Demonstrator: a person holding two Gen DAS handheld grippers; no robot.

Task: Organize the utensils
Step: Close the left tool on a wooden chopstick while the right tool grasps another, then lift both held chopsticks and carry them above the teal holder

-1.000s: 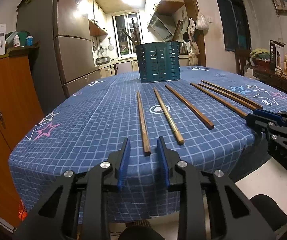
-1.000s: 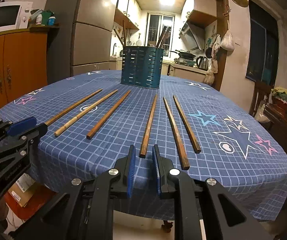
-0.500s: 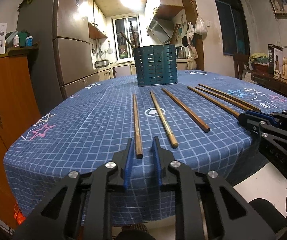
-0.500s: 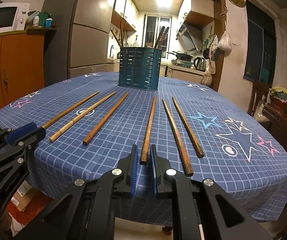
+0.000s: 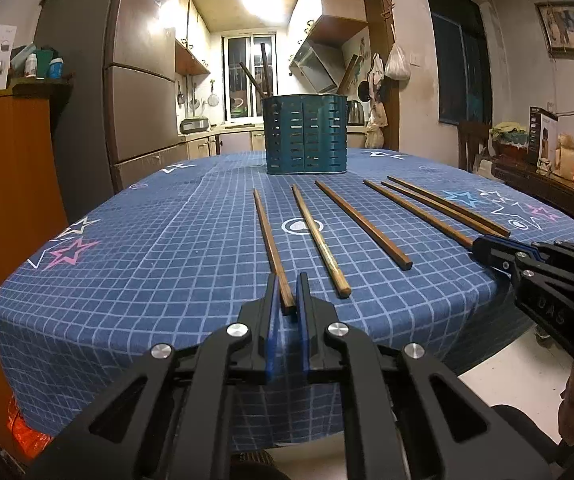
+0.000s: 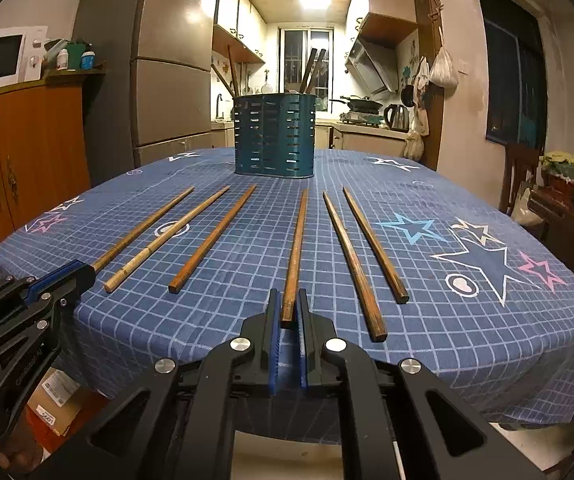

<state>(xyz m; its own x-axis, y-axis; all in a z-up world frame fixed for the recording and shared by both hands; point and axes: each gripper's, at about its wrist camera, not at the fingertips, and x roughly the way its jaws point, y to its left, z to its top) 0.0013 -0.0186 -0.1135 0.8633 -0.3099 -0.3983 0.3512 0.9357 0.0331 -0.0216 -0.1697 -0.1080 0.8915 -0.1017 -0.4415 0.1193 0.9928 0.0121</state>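
A: On the table (image 6: 487, 360), at 6 o'clock, each claw is nearly closed around the near end of one chopstick; whether it presses, I cannot tell. Left claw (image 5: 286, 300), right claw (image 6: 287, 312).

B: Why parallel?

A: So the ends face the claws. Six chopsticks (image 6: 347, 248) lie; holder (image 6: 274, 136) at 12 o'clock has four.

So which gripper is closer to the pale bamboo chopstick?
Left. The left gripper sits at the chopstick next to the pale chopstick; the right gripper is two chopsticks further along.
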